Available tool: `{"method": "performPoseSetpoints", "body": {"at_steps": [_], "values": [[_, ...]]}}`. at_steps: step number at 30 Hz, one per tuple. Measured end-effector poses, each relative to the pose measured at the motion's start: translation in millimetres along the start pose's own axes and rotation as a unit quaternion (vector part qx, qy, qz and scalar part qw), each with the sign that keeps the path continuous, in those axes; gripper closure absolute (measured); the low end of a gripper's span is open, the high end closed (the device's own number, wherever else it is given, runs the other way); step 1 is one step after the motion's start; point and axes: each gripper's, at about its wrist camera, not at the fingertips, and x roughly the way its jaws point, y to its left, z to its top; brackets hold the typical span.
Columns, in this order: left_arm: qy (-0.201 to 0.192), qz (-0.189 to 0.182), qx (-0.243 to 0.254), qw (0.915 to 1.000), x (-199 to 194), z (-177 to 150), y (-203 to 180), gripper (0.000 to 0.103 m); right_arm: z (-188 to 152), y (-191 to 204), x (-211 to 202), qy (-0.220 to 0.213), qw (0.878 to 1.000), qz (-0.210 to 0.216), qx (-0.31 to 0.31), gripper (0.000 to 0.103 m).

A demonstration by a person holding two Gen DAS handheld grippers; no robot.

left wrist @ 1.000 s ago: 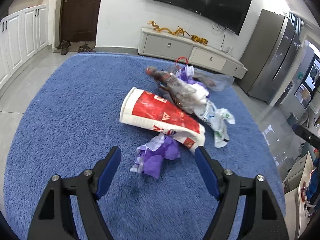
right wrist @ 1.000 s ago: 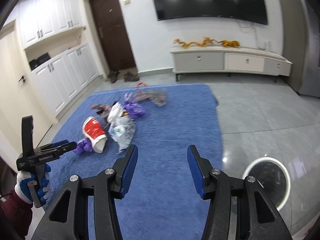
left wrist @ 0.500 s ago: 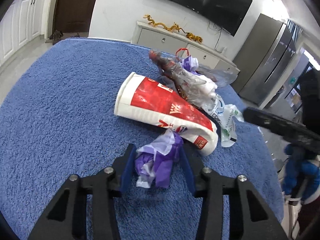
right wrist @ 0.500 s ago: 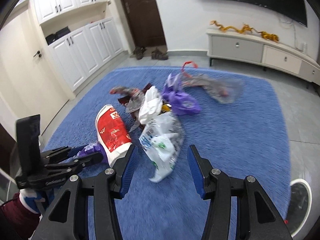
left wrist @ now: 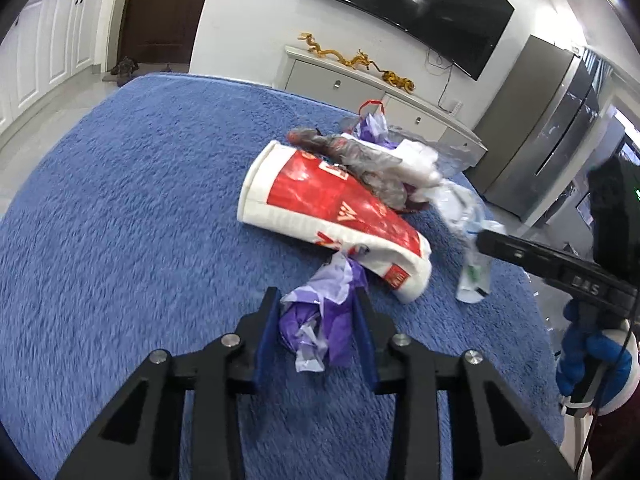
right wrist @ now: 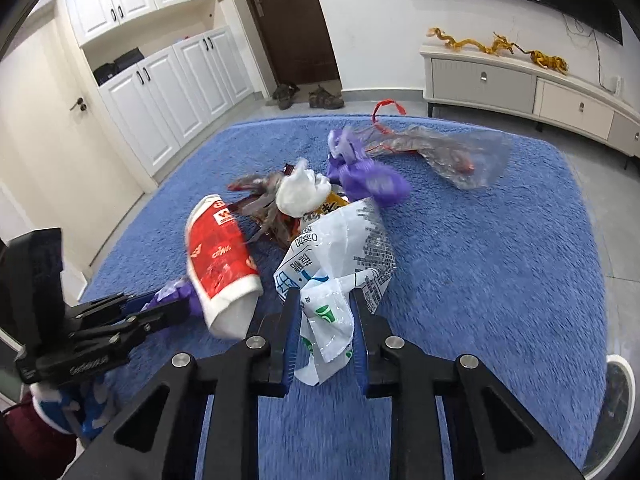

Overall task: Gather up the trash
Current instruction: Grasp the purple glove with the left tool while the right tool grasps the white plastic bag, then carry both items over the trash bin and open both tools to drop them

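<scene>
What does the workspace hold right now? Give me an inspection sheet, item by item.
Surface: shaggy blue rug on grey tiles.
Job's things: crumpled purple plastic wrapper; clear printed plastic bag; red-and-white paper cup lying on its side.
Clutter: more wrappers, a purple bag and a clear bag behind.
Grippers: left gripper has just closed on the purple wrapper; right gripper has just closed on the printed bag.
Cables: nothing seen on the rug.
Surroundings: television, white sideboard, brown door.

Each camera rides behind its own jaws, angled down and close over the blue rug (left wrist: 120,220). Both views share the red-and-white cup (left wrist: 332,220) (right wrist: 218,256) lying just beyond the jaws, seen from opposite sides.
</scene>
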Motion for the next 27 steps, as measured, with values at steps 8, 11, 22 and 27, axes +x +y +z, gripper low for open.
{"method": "performPoseSetpoints", "body": {"at_steps": [8, 11, 22, 27], "values": [[-0.017, 0.009, 0.011, 0.9998, -43.1, -19.2, -18.2, 0.07, -32.3, -11.9, -60.8, -0.032, 0.999, 0.025, 0.023, 0.082], [-0.036, 0.011, 0.021, 0.9991, -66.5, -19.9, -28.1, 0.07, -42.1, -13.1, -84.3, -0.053, 0.997, 0.036, 0.031, 0.082], [-0.042, -0.003, 0.071, 0.9966, -91.4, -9.1, -88.7, 0.07, -69.3, -26.1, -148.1, -0.115, 0.992, 0.048, 0.037, 0.082], [-0.014, -0.017, 0.109, 0.9938, -65.9, -5.8, -134.5, 0.07, -89.9, -58.6, -163.1, -0.13, 0.988, 0.034, 0.071, 0.082]]}}
